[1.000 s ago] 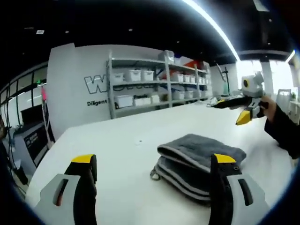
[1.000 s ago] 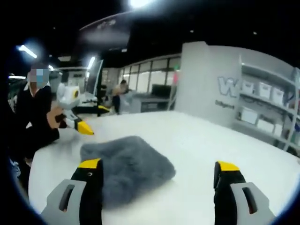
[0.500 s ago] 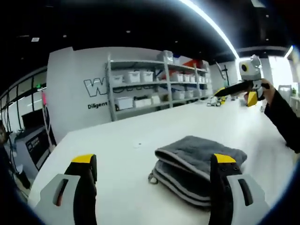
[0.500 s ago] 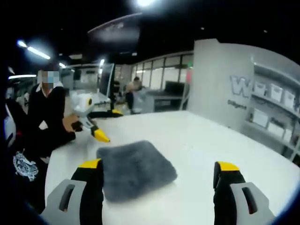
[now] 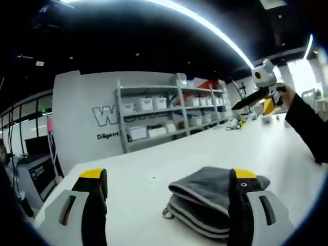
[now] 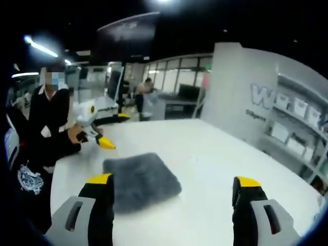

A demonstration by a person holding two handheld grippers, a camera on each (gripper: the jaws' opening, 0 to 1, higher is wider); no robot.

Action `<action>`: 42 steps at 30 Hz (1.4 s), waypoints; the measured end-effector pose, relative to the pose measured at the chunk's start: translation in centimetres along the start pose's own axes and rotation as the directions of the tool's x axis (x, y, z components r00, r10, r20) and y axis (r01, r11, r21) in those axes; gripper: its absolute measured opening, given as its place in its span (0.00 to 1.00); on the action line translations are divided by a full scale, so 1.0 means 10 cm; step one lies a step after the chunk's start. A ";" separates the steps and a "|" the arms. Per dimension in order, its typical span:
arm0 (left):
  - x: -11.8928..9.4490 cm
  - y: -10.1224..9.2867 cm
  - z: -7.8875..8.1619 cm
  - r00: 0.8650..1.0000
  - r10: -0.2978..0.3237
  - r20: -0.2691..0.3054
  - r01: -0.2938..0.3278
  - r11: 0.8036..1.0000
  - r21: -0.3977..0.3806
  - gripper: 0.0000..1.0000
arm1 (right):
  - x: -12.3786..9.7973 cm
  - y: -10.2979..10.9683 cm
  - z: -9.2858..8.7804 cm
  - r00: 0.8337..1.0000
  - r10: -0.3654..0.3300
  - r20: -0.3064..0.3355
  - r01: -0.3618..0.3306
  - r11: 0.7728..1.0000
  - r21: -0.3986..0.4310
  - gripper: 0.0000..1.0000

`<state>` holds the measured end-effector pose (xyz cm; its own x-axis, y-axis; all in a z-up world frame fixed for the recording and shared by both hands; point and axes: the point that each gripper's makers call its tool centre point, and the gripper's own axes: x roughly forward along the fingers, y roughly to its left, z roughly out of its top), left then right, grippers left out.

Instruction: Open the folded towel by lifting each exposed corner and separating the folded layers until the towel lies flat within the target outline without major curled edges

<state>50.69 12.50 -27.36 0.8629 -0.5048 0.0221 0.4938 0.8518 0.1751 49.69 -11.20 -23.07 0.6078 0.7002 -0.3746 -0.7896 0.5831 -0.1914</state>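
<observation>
Left tongs point(image 5: 166, 192), left gripper view: the 2 yellow-tipped jaws stand wide apart and hold nothing, raised above the white worktop point(image 5: 154, 166). Between and behind them lies the folded towel point(image 5: 210, 197), grey, stacked in several layers, with pale piped edges showing at the side that faces this camera; the right-hand jaw partly hides its far part. A small loop or tag appears at the towel's lower left corner.

Right tongs point(image 6: 171, 197), right gripper view: the jaws are likewise spread and empty. The towel point(image 6: 139, 180) lies ahead and to the left of them, its plush upper face turned to this camera, on the part of the worktop point(image 6: 215, 159) nearer the person's edge than the far edge. The same tongs appear in the left gripper view as a small tool point(image 5: 256, 95) held high and well apart from the towel.

Background: shelving point(image 5: 169, 110) with white bins against a wall.

Risks, as judged from this arrangement:
1. No target outline can be made out on the worktop, so the opened towel may end up misplaced.
2. The stacked edges lie close together; a bite taken too deep would likely seize 2 or more layers and lift the whole bundle instead of separating 1 fold.
3. The right tongs face the smooth upper face, where no free corner is visible; a pinch there would probably only bunch the pile.
4. A lift by 1 corner alone may drag the towel across the slick surface and leave curled edges.
</observation>
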 end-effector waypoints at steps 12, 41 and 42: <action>0.00 -0.14 -0.18 0.996 -0.061 -0.060 0.059 0.998 -0.025 0.99 | 0.12 0.02 0.20 1.000 -0.012 0.016 0.013 0.998 -0.059 0.92; 0.11 0.12 1.29 0.979 -0.204 -0.016 0.204 0.979 0.007 1.00 | 0.19 0.29 0.46 0.998 0.024 0.050 -0.015 0.986 -0.165 0.88; 0.13 0.14 1.35 0.980 -0.196 -0.007 0.196 0.980 0.009 1.00 | 0.18 0.28 0.46 0.998 0.020 0.052 -0.012 0.986 -0.165 0.88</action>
<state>51.08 11.19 -13.84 0.7499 -0.6613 -0.0196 0.6527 0.7346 0.1852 48.95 -6.44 -20.12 0.5952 0.7322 -0.3310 -0.7996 0.4987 -0.3345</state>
